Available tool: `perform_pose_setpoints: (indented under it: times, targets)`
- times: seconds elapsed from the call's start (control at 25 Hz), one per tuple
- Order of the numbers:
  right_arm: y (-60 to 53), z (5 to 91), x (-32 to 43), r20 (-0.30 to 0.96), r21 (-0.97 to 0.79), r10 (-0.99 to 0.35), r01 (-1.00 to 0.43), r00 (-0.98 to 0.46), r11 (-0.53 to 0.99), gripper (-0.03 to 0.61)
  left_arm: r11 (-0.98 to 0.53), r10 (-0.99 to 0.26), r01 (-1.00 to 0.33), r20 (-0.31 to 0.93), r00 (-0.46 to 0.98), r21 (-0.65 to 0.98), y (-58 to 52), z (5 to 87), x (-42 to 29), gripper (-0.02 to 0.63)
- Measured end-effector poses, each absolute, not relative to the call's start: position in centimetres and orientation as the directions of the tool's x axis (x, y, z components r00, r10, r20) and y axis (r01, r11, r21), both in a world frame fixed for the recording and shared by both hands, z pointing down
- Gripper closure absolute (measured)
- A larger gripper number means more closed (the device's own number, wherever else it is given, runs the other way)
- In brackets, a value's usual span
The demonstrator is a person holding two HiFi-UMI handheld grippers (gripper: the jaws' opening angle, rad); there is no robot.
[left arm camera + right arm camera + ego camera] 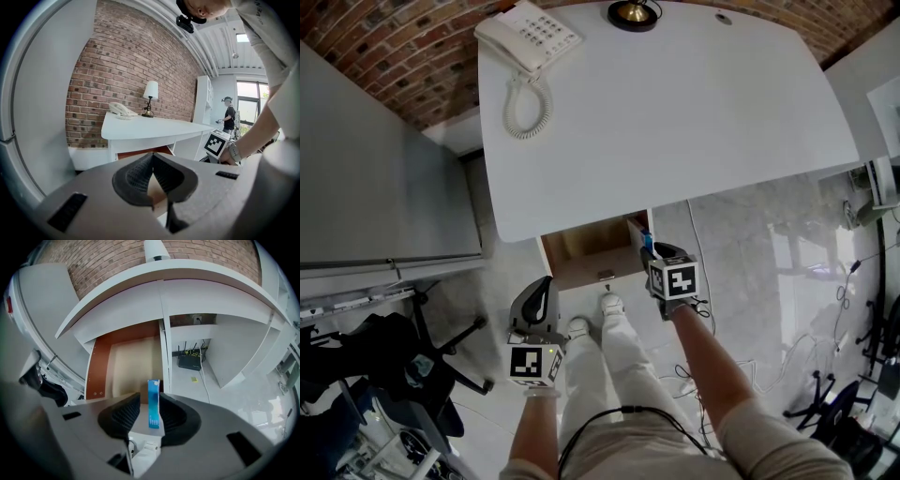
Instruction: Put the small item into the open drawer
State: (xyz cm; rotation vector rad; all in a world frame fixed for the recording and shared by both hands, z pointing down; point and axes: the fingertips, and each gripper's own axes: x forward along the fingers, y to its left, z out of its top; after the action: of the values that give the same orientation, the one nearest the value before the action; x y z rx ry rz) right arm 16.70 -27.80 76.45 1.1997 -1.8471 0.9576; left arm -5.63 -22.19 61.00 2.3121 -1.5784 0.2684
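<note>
Small blue box sits upright btwn pads of R tool, above front right corner of open drawer under white worktop. R tool's jaws are wide apart: clear gap on box's left side, its other side right by the pad, no squeeze. L tool is low left, apart from drawer, jaws tip-to-tip w/ nothing in them. Phone & lamp base on worktop's far side.

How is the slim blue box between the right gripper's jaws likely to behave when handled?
The blue box looks thin and flat-sided, so it is probably light and fairly stiff, like cardboard. Standing on end between the parted jaws of the right gripper, above the drawer, it would likely tip over, not roll.
</note>
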Motion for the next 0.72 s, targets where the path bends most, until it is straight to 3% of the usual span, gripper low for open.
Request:
perform_pose_setpoints:
  times: [0.44,0.72]
  targets:
    - [-27.4,72.7,17.0,0.837,-0.180,-0.454,-0.938,-0.305,0.297,0.432,-0.348,-0.876,-0.926,0.302,0.376,0.145,-22.6,58.4,-6.4,0.609]
    - [-27.1,68.5,16.3,0.778,-0.183,-0.532,-0.930,-0.335,0.318,0.538,-0.358,-0.881,-0.925,0.281,0.380,0.129,-22.9,56.3,-7.0,0.609]
